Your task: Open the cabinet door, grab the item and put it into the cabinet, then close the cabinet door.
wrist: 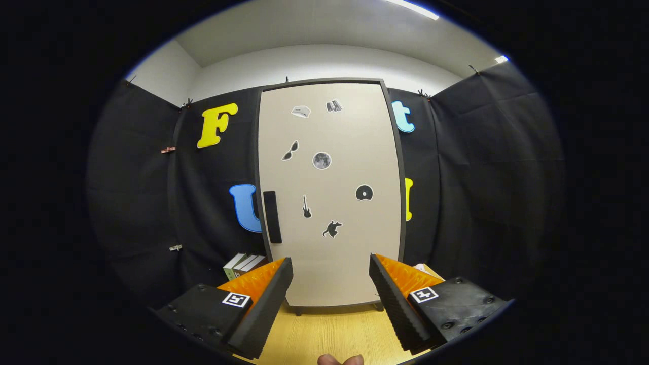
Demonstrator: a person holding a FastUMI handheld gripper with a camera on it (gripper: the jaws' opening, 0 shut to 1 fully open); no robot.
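A tall cabinet stands on the wooden table straight ahead of me, and its beige door (329,203) is closed. Several small stickers dot the door. A dark vertical handle (272,217) sits on the door's left edge, about mid-height. My gripper (330,276) is open, with nothing between its fingers, a short way back from the bottom of the door. A small stack of books (243,264) lies on the table left of the cabinet, partly hidden behind my left finger (263,304).
The light wooden table (329,334) runs from under my fingers to the cabinet's feet. Black cloth walls close in on the left, right and behind the cabinet. Something pale peeks out behind the right finger (420,267). A fingertip of the holding hand (340,360) shows below.
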